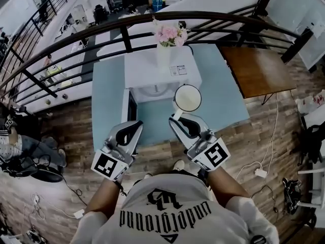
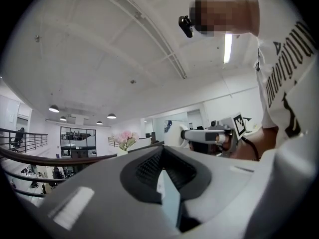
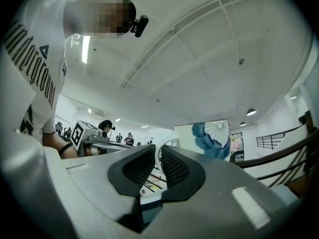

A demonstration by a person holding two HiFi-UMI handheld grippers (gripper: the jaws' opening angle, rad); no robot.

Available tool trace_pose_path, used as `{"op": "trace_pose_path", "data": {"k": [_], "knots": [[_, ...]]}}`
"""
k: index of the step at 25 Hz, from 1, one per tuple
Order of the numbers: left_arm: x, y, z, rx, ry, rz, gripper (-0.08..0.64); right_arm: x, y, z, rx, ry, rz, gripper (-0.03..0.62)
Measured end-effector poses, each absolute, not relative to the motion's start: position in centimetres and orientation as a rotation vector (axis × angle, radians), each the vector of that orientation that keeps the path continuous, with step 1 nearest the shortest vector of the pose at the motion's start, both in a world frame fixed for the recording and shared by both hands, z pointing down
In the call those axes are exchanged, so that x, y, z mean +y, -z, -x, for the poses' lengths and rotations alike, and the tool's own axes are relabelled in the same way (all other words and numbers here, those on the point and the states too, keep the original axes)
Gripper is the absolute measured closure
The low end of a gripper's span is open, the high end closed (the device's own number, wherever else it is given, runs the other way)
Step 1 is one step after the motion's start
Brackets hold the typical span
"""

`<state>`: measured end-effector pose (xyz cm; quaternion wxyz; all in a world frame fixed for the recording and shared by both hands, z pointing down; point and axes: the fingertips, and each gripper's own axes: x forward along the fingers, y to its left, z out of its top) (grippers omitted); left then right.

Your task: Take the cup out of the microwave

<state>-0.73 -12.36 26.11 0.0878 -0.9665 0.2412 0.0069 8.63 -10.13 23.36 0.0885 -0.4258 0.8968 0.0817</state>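
Above the pale-blue table (image 1: 228,100), right gripper (image 1: 175,118) pinches the round white cup (image 1: 188,97) by its curved handle; left gripper (image 1: 137,127) seems shut.

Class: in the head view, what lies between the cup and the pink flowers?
The top of the white microwave, seen in the head view, lies between the cup and the flowers.

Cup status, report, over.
Right gripper shut on cup handle; left gripper shut, empty. Cup out of microwave, held in front of it. Door open at left, nothing in the way.
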Motion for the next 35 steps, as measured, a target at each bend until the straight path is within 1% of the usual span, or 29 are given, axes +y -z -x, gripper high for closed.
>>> {"op": "trace_pose_path", "data": {"k": [9, 15, 24, 35], "knots": [[-8.3, -26.4, 8.3, 0.615, -0.022, 2.904, 0.509, -5.5, -22.7, -1.7, 2.622, -0.259, 1.358, 0.551], [-6.2, -26.9, 10.7, 0.541, -0.035, 2.93, 0.509, -2.6, -22.5, 1.1, 2.597, -0.266, 1.413, 0.551], [-2.8, -26.5, 10.2, 0.526, -0.064, 2.93, 0.509, 1.2, -21.7, 0.6, 2.582, -0.295, 1.419, 0.551], [3.6, -25.7, 5.6, 0.57, -0.062, 2.913, 0.509, 7.9, -20.9, -2.5, 2.627, -0.294, 1.305, 0.551]]}}
